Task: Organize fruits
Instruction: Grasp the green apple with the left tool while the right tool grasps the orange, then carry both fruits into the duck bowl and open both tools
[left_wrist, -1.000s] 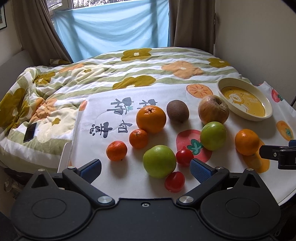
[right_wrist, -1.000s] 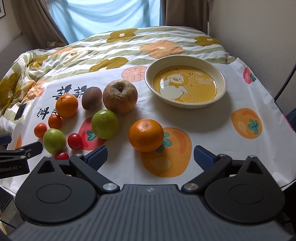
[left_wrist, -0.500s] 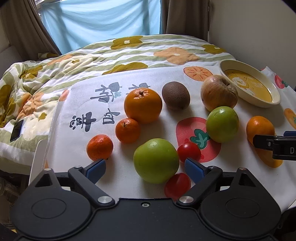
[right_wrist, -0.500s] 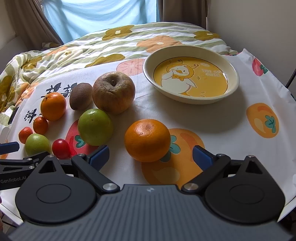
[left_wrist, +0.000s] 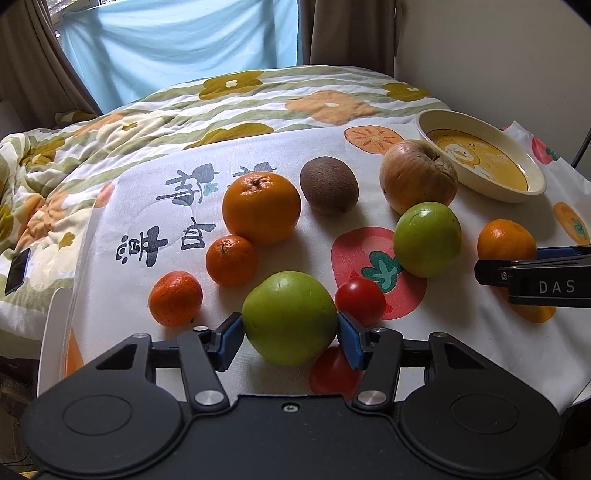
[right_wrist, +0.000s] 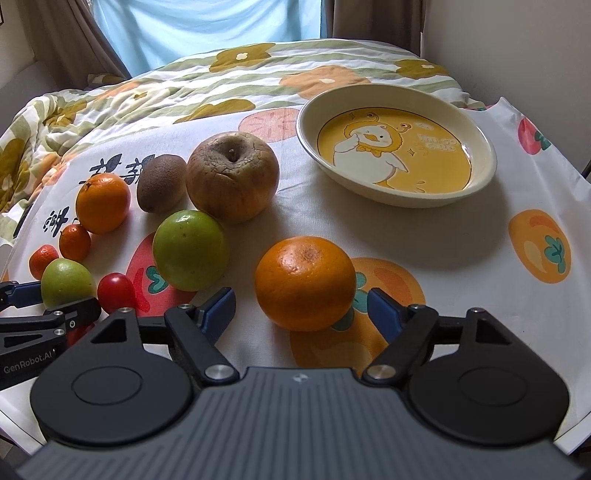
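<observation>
My left gripper is shut on a green apple, its blue pads touching both sides; the apple rests on the printed cloth. My right gripper is open, its fingers on either side of an orange with a gap on each side. Other fruit lie on the cloth: a second green apple, a brown apple, a kiwi, a big orange, two mandarins and two tomatoes. A yellow duck bowl stands empty at the right.
The cloth covers a small table against a bed with a flowered quilt. A phone lies on the quilt at the left. A wall is close on the right. The table's near edge runs just under both grippers.
Both grippers moved forward and lower. My left gripper closed onto the green apple. My right gripper's fingers narrowed around the orange without touching it.
</observation>
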